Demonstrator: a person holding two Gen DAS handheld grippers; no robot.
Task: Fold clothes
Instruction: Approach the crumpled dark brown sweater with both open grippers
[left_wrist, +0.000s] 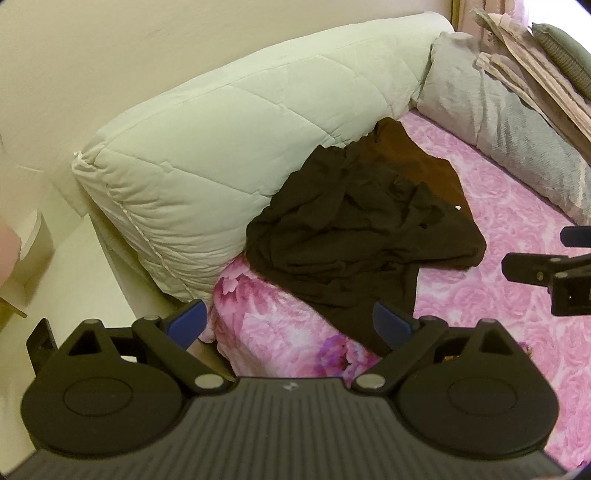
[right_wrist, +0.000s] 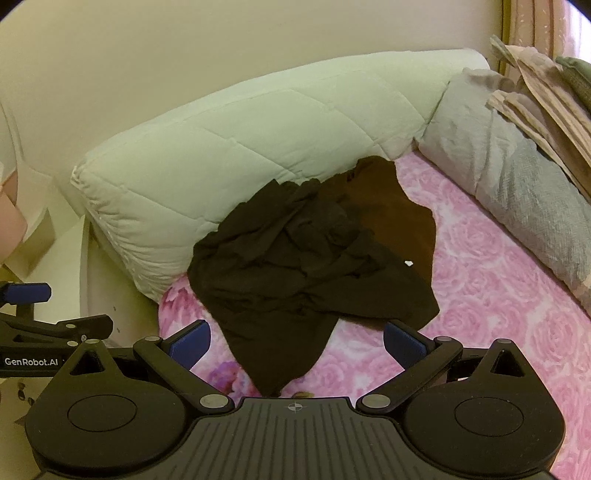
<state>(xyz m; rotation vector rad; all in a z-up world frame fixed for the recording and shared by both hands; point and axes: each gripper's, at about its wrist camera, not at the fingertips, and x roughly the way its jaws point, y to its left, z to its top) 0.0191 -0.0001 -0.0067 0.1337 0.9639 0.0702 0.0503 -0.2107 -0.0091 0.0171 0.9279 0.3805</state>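
Note:
A crumpled pile of dark brown clothes (left_wrist: 365, 236) lies on the pink floral bed sheet (left_wrist: 498, 325), against a pale quilted duvet. A brighter brown garment (left_wrist: 417, 162) lies under its far side. In the right wrist view the pile (right_wrist: 306, 254) sits ahead, with one corner trailing toward the camera. My left gripper (left_wrist: 290, 323) is open and empty, held above the bed's near corner, short of the pile. My right gripper (right_wrist: 297, 343) is open and empty, above the trailing corner. Each gripper shows at the edge of the other's view.
A rolled pale quilted duvet (left_wrist: 229, 140) lies along the wall behind the clothes. A grey pillow (left_wrist: 509, 122) and folded striped fabric (left_wrist: 535, 74) lie at the right. A white bedside surface (left_wrist: 74, 280) is left of the bed.

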